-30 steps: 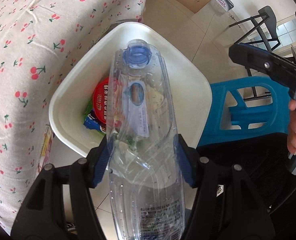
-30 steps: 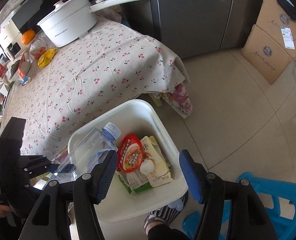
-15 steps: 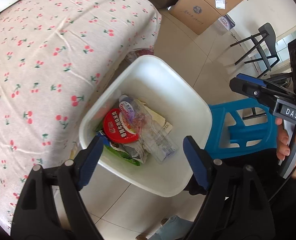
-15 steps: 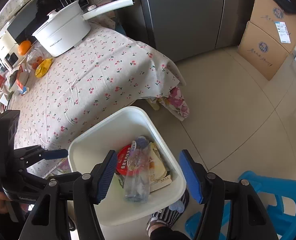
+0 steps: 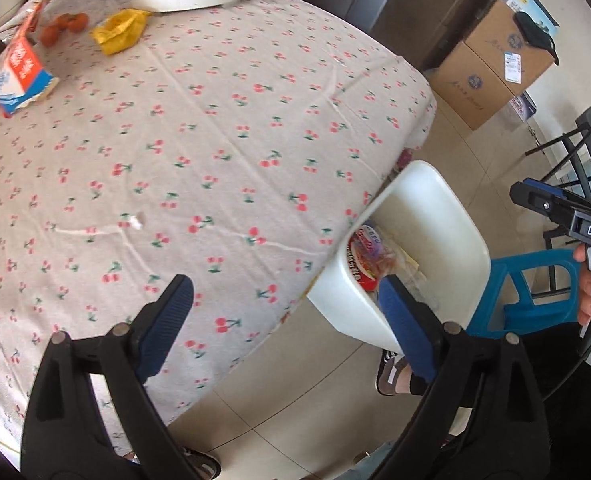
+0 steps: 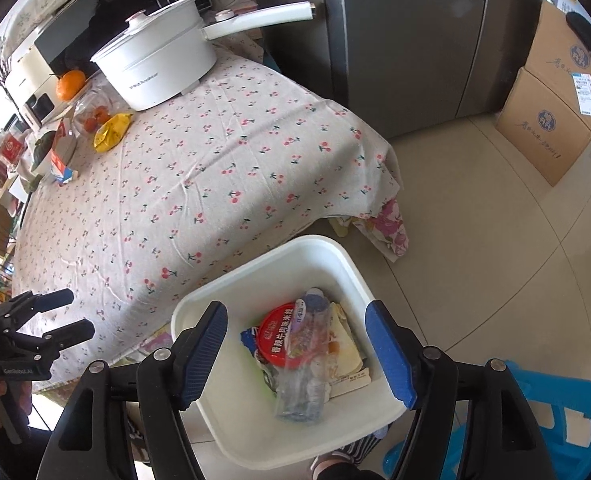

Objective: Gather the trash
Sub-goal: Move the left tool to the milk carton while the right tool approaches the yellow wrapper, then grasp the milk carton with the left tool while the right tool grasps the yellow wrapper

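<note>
Both jaws stand apart and empty, having just widened: left gripper over the tablecloth, right gripper above the bin. Inside lies the clear bottle: likely light, crushable, slick; best gripped mid-body.
</note>
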### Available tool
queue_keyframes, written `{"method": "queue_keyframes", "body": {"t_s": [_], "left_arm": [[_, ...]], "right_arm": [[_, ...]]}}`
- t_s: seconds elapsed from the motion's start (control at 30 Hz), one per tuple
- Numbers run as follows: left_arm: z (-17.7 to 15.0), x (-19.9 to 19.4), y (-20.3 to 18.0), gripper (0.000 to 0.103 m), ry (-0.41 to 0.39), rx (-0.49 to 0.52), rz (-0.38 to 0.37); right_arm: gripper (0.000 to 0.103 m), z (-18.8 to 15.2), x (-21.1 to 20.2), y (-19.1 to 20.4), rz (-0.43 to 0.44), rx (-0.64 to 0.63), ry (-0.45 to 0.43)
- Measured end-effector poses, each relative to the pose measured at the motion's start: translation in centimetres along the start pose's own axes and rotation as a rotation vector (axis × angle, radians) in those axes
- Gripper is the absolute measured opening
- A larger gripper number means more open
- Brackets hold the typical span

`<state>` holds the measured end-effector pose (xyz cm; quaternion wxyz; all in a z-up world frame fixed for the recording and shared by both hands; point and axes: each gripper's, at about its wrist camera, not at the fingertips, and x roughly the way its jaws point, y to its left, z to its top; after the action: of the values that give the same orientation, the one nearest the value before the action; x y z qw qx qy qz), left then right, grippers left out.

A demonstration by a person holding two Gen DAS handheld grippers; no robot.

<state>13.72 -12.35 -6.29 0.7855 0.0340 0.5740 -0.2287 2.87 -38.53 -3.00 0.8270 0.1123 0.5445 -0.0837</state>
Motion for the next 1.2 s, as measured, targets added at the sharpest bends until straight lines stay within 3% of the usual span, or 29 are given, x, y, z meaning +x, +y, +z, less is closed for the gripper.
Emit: {"method": "queue_keyframes", "body": {"t_s": [0.27,0.47,0.67,0.93,1.0,1.13,1.2], "left_arm": [[-0.7,-2.8,6.9,0.095,-0.114,-0.154,0.211],[1.1,-4.5,11.5,0.095,-0.239,-0.197,0.333],[5.3,-5.1,16.2,0.095,-0.326,-0.214,0.413],[13.2,-4.1,20.3,0.090,-0.445,-0.262,0.423],[15.0,-3.1,20.9,0.083,-0.447,-0.266,0.442],[16.5,-1.5,21.8,0.069,-0.471,-0.256,0.563],[16.6,-0.8,22.6,0.053,-0.455,-0.262,0.555]], "right_arm": [[0.080,1.2,1.1,6.6,0.012,-0.084,0.002],[0.081,2.5,2.3,11.6,0.019,-0.170,-0.001],[0.083,5.8,3.6,15.0,0.040,-0.202,-0.013],[0.084,11.3,8.0,18.6,0.009,-0.296,-0.033],[0.084,12.5,9.7,19.4,-0.003,-0.324,-0.032],[0.084,14.4,12.9,21.0,-0.009,-0.351,-0.030],[0.084,15.1,14.2,22.0,-0.003,-0.363,-0.031]]}}
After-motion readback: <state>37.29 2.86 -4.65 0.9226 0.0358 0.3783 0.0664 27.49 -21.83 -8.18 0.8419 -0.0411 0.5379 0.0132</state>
